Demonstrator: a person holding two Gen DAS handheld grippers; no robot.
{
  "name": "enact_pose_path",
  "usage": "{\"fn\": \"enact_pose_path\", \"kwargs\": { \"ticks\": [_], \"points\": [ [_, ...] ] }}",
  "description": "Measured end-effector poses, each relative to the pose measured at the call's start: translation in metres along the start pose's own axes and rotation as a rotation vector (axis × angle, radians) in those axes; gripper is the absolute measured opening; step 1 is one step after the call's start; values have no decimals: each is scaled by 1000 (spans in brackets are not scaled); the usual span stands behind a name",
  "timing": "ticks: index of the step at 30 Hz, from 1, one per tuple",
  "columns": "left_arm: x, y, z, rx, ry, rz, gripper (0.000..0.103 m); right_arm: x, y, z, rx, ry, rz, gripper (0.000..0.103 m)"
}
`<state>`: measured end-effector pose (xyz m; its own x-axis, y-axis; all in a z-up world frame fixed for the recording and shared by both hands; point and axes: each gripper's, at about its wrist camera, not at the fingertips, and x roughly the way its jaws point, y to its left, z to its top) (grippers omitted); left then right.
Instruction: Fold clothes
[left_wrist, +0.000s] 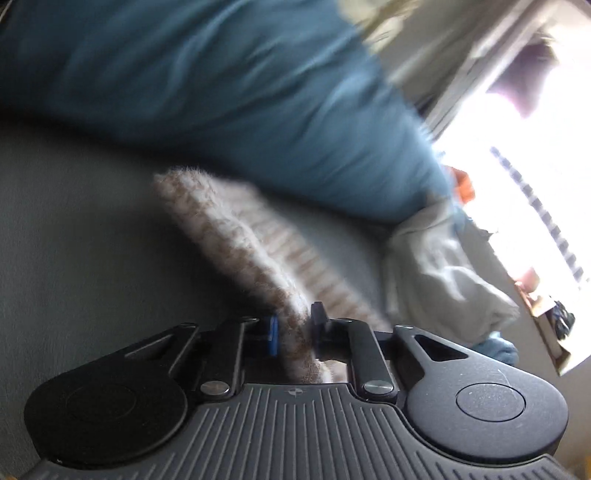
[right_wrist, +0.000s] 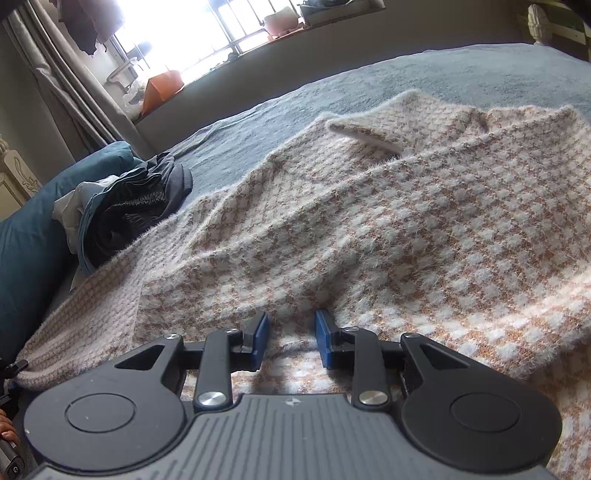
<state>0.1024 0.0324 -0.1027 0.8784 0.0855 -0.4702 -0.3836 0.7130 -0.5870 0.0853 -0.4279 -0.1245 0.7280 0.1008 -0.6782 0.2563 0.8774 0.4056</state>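
- My left gripper (left_wrist: 293, 334): jaws drawn narrow and clamped on a fuzzy edge of the sweater (left_wrist: 236, 236); the fabric runs between the two pads and rises away from them in a ridge.
- My right gripper (right_wrist: 291, 341): jaws part-way closed, with a raised fold of the sweater (right_wrist: 388, 229) between the blue pads (right_wrist: 263, 338); the fabric fills the gap and both pads look to press on it.
- Sweater: tan-and-white checked knit, fluffy, spread over most of the bed (right_wrist: 406, 74) in the right wrist view, with a sleeve or flap folded over near its far edge. Its near left corner trails off toward the lower left edge of that view.
- Bed: covered in a grey-blue blanket; bare stretches show beyond the sweater.
- Pillow (left_wrist: 207, 85): teal, long, lying at the bed's edge; blurred in the left wrist view, just behind the held sweater edge.
- Pile of clothes (right_wrist: 133, 206): dark and white garments heaped against the pillow, touching the sweater's left side.
- White garment (left_wrist: 439, 273): crumpled, to the right of the pillow in the left wrist view.
- Window (right_wrist: 207, 33): bright, barred, beyond the bed, with a curtain (right_wrist: 62, 77) to its left and small things on the sill, too washed out to name.
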Motion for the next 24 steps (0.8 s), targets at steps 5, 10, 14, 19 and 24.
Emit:
{"fn": "enact_pose_path", "kwargs": {
  "ticks": [5, 10, 14, 19, 24],
  "points": [
    [-48, -69, -3, 203, -86, -289, 7, 0, -2, 0, 10, 0, 12, 29],
    [-103, -159, -56, 478, 70, -724, 13, -2, -7, -1, 33, -8, 28, 29],
    [-130, -194, -124, 666, 294, -951, 46, -3, -10, -1, 43, -8, 39, 29],
    [-143, -168, -175, 816, 334, -948, 53, -3, -15, -2, 54, -8, 59, 29],
    [-103, -151, -180, 827, 399, -778, 53, -5, -23, 2, 77, 5, 88, 29]
  ]
}}
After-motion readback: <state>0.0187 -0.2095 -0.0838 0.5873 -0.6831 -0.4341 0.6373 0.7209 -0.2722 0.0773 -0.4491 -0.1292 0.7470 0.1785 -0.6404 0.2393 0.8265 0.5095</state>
